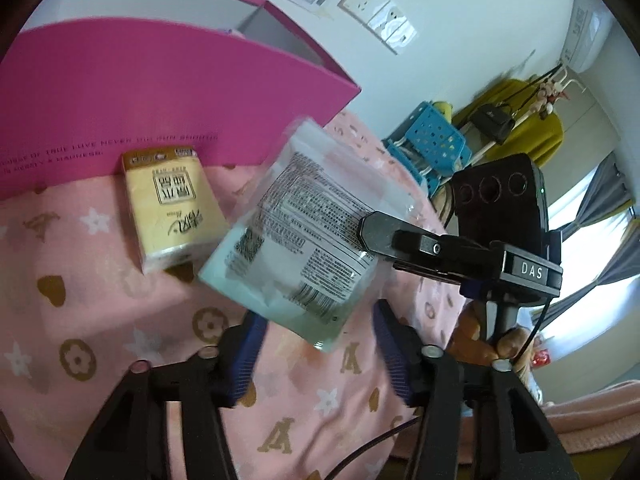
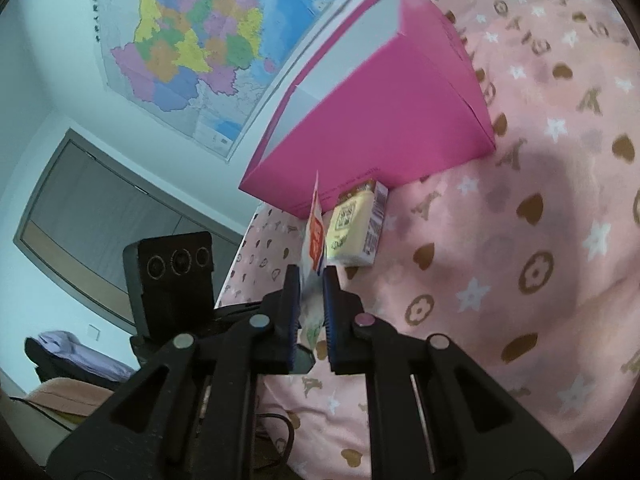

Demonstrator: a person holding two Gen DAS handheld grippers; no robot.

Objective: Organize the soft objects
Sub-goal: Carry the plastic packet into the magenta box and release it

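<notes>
A flat, pale plastic packet with printed text (image 1: 292,232) hangs in the air above the pink bedcover, held by my right gripper (image 1: 372,232), which is shut on its right edge. In the right wrist view the packet (image 2: 314,240) stands edge-on between the blue pads (image 2: 332,304) of my right gripper (image 2: 311,276). My left gripper (image 1: 320,320) is open just below the packet and holds nothing. A yellow tissue pack (image 1: 172,208) lies on the cover against the open pink box (image 1: 160,92); it also shows in the right wrist view (image 2: 356,228) beside the box (image 2: 384,120).
A pink patterned bedcover (image 1: 100,320) lies under everything. A wall with sockets (image 1: 376,12) and a map (image 2: 192,40) stands behind the box. A blue basket rack (image 1: 432,140) and a clothes rail stand beyond the bed's far edge.
</notes>
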